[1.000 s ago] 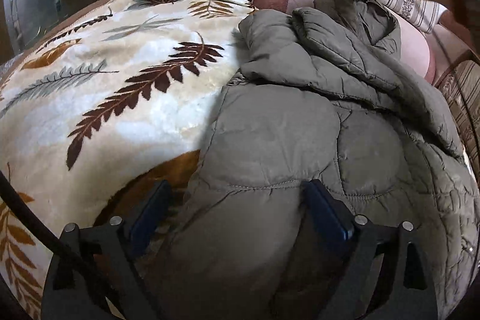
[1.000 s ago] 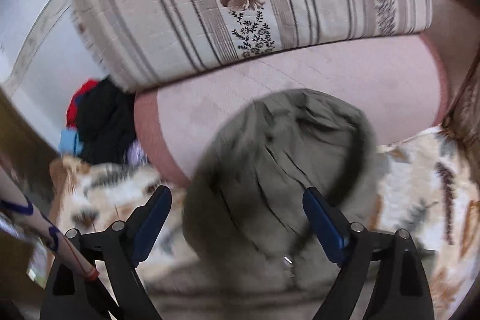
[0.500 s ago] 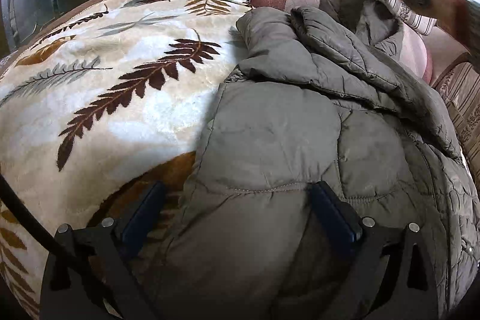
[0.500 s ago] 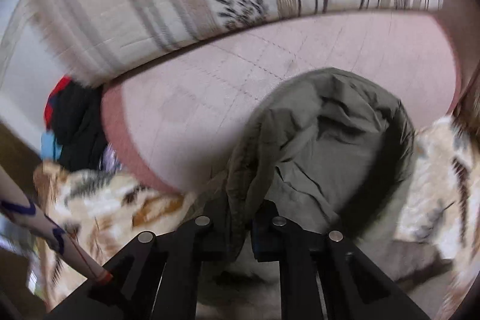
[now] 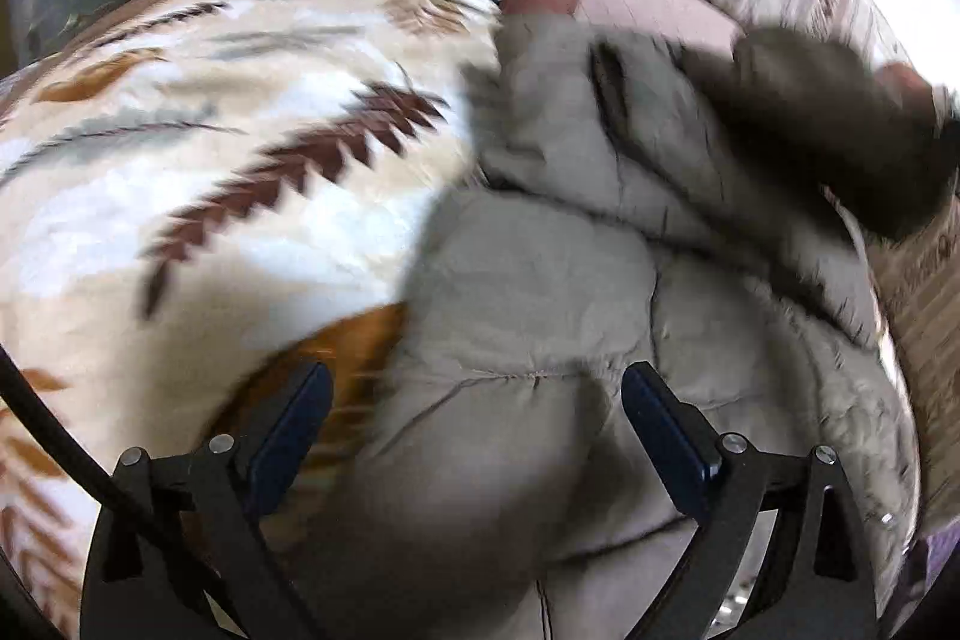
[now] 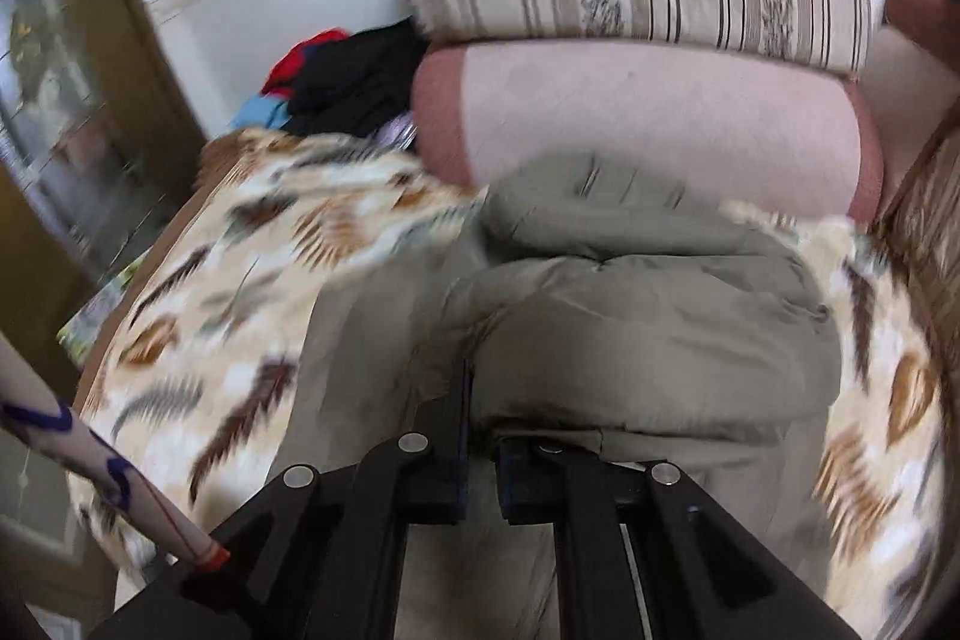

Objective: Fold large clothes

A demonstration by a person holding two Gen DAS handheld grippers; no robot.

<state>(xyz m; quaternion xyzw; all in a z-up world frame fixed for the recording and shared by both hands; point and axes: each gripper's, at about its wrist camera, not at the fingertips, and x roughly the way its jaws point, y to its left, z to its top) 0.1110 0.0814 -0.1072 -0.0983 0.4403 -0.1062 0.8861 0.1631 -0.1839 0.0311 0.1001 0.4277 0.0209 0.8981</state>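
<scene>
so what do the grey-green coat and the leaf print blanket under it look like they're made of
Coat: looks like a thin woven synthetic shell, matte, over soft padding; stitched seams divide it into puffy panels and it creases finely. The right gripper is shut on a fold of it.
Blanket: seems a plush fleece, likely synthetic; its leaf print looks soft-edged with a slight sheen, though motion blur leaves that open.

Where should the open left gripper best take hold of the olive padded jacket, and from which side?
Probably the jacket at its near left edge, just below the stitched seam. Bring the left gripper in from the blanket side: there the border lies exposed and thin enough for the jaws.
</scene>
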